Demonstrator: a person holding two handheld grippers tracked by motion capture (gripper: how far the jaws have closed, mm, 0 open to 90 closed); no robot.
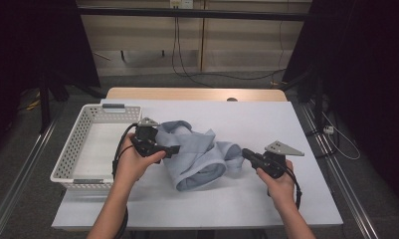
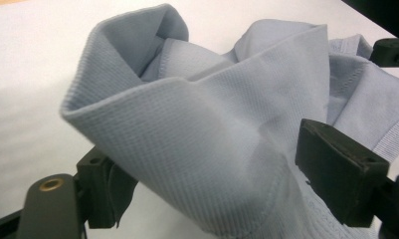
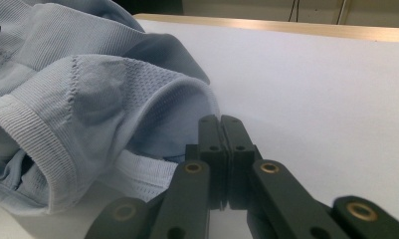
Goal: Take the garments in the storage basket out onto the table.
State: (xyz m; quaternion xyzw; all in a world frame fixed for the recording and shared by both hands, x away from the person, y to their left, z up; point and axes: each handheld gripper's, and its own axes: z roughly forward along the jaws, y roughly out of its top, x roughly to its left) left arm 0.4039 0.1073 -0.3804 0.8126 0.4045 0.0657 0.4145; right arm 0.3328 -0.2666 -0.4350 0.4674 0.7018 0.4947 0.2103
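- A crumpled pale blue ribbed knit garment (image 1: pixel 199 157) is seen lying bunched near the middle of the white-covered surface (image 1: pixel 266 124), just to the right of a white perforated plastic basket (image 1: pixel 77 149).
- The left claw (image 1: pixel 174 149) is held at the garment's left side, above the cloth, by the person's left hand (image 1: pixel 132 164).
- In the left gripper view, a thick fold of the garment (image 2: pixel 202 129) is seen passing between the two black jaws, which are spread wide; whether the pads actually press the cloth cannot be told for certain, though the fold appears lifted and gathered between them.
- The right claw (image 1: pixel 246 152) is held by the right hand (image 1: pixel 281 184) at the garment's right edge, its tip at or just beside the cloth.
- In the right gripper view, the right claw (image 3: pixel 220 122) is shown pressed together, pad against pad, with nothing visibly caught between; a ribbed hem of the garment (image 3: pixel 43 144) lies just beside it on the left.
- The basket is set at the surface's left edge.
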